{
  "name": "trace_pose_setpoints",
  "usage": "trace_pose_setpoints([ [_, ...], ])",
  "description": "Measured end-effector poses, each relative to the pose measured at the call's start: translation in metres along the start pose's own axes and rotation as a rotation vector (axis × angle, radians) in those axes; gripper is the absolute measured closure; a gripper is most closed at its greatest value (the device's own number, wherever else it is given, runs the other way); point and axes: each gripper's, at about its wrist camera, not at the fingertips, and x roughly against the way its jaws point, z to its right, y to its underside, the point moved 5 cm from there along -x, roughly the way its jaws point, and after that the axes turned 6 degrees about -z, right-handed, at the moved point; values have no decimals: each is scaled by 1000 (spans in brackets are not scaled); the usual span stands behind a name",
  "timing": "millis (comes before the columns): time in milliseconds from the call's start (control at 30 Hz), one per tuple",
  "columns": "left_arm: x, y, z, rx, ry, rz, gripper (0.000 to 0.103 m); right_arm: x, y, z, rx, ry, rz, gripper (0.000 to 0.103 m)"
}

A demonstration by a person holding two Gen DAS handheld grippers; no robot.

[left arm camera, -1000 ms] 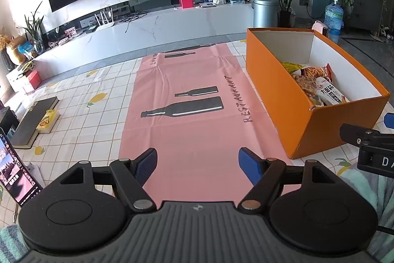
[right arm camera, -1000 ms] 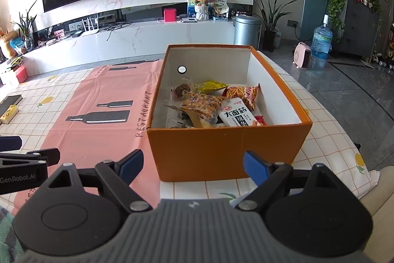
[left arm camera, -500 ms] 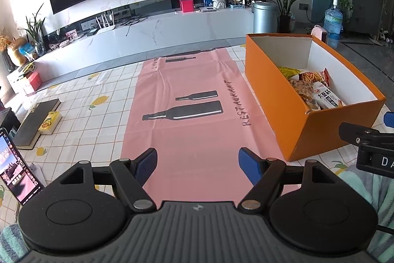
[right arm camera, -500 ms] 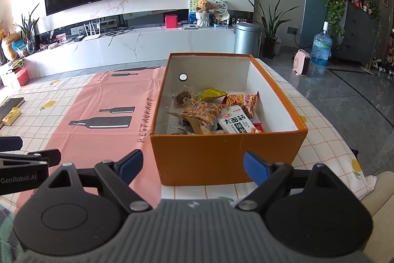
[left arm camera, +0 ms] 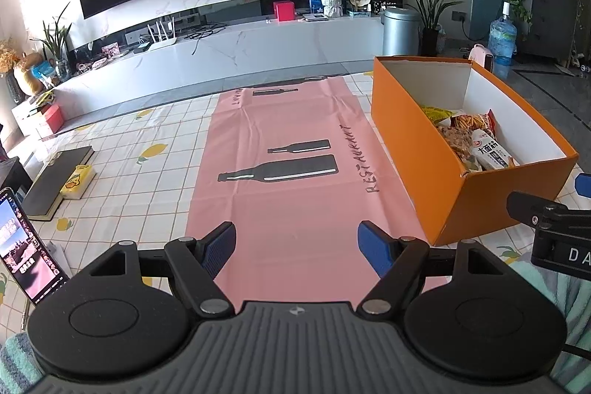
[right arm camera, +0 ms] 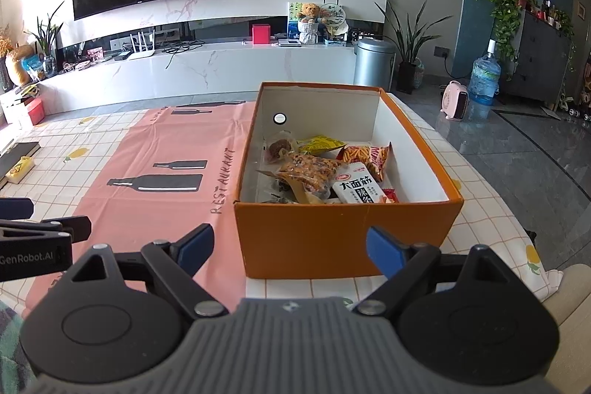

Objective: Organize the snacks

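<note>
An orange box [right arm camera: 347,239] with white inner walls stands on the table and holds several snack packs: a white pack with black characters [right arm camera: 356,191], a clear bag of brown snacks [right arm camera: 310,172], a red-orange bag [right arm camera: 367,156] and a yellow one [right arm camera: 319,143]. My right gripper [right arm camera: 290,246] hovers open just before the box's near wall, nothing between its blue pads. In the left wrist view the box [left arm camera: 436,180] sits to the right. My left gripper [left arm camera: 297,248] is open and empty above the pink mat [left arm camera: 291,172].
A checked tablecloth [left arm camera: 140,180] covers the table. A dark book [left arm camera: 59,181] and a small yellow pack [left arm camera: 77,181] lie at the far left, a lit phone [left arm camera: 26,246] near the left edge. The table's right edge [right arm camera: 517,209] drops to a tiled floor.
Both views have shifted slightly, with the box sitting a little lower in the frames. The grippers stay open and the snacks have not moved.
</note>
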Motion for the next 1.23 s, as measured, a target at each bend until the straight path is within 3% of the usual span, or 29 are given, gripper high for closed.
trace_pose_setpoints([
  [1233,9,0,-1,16,1,25,15,8,4,-9,40,-10,12,10],
])
